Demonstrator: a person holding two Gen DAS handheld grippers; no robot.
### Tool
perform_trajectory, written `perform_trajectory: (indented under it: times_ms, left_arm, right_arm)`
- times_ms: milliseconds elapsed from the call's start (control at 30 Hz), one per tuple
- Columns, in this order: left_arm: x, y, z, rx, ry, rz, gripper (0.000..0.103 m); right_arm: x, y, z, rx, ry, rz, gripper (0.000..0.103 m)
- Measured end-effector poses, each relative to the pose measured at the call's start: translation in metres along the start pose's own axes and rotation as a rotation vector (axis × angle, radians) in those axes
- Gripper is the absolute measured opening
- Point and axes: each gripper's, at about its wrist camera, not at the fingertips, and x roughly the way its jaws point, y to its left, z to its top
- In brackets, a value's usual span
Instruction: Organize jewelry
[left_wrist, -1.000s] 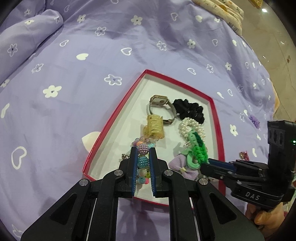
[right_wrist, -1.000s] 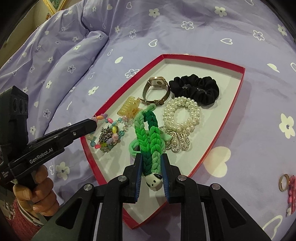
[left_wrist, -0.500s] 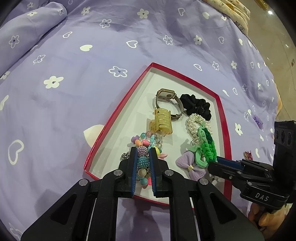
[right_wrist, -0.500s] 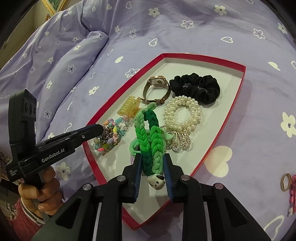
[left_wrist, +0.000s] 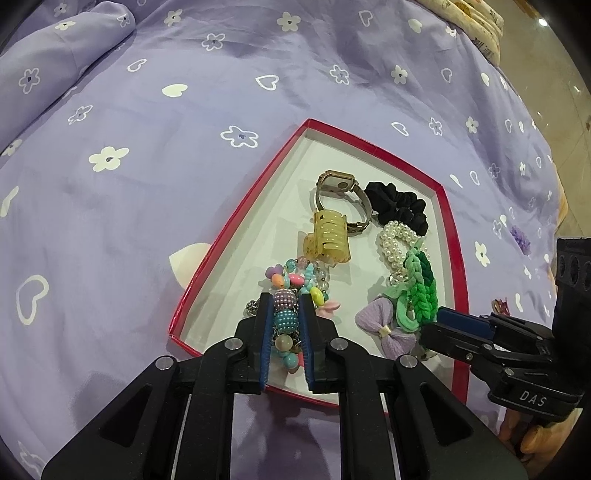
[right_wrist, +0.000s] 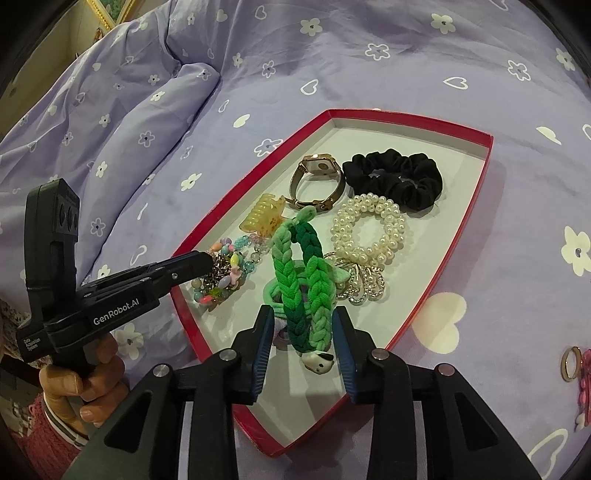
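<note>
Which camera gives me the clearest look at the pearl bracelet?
The right wrist view: the pearl bracelet shows as a full ring, open centre visible. In the left wrist view it is smaller and partly covered by the green braided band.

My left tongs (right_wrist: 207, 264): black, "GenRobot.AI" in white | my right tongs (left_wrist: 430, 325): black, "DAS" lettering, blue pads, silver screws | hand (right_wrist: 83, 384): bare skin, pink knit cuff
</note>
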Motion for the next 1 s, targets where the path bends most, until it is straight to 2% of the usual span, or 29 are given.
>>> perform_trajectory:
  times_ms: [67, 300, 433, 500, 567, 600, 767, 1000]
  left_arm:
    - [0.001, 0.000, 0.000, -0.003, 0.005, 0.005, 0.023]
    - [0.001, 0.001, -0.002, -0.004, 0.008, 0.008, 0.026]
    - [-0.003, 0.002, -0.002, -0.008, -0.002, 0.024, 0.044]
    - [-0.007, 0.001, -0.002, -0.010, -0.009, 0.026, 0.049]
    - [-0.011, 0.000, -0.003, -0.007, -0.016, 0.026, 0.056]
    - [-0.014, -0.002, -0.004, -0.005, -0.020, 0.028, 0.059]
    - [-0.034, -0.005, -0.009, -0.024, -0.050, 0.061, 0.089]
    - [-0.061, -0.008, -0.032, -0.078, -0.070, 0.100, 0.093]
  right_arm:
    - [0.000, 0.001, 0.000, -0.002, -0.001, 0.001, 0.038]
    - [-0.001, 0.002, 0.000, -0.007, -0.005, 0.000, 0.040]
    - [-0.005, 0.001, -0.001, -0.006, -0.011, 0.006, 0.044]
    - [-0.011, 0.002, -0.001, -0.011, -0.025, 0.005, 0.051]
    - [-0.020, 0.002, -0.001, -0.017, -0.051, -0.016, 0.063]
    - [-0.025, 0.000, -0.001, -0.016, -0.063, -0.014, 0.065]
    - [-0.052, -0.011, -0.007, 0.036, -0.140, 0.006, 0.074]
    - [-0.075, -0.019, -0.031, 0.116, -0.239, 0.063, 0.078]
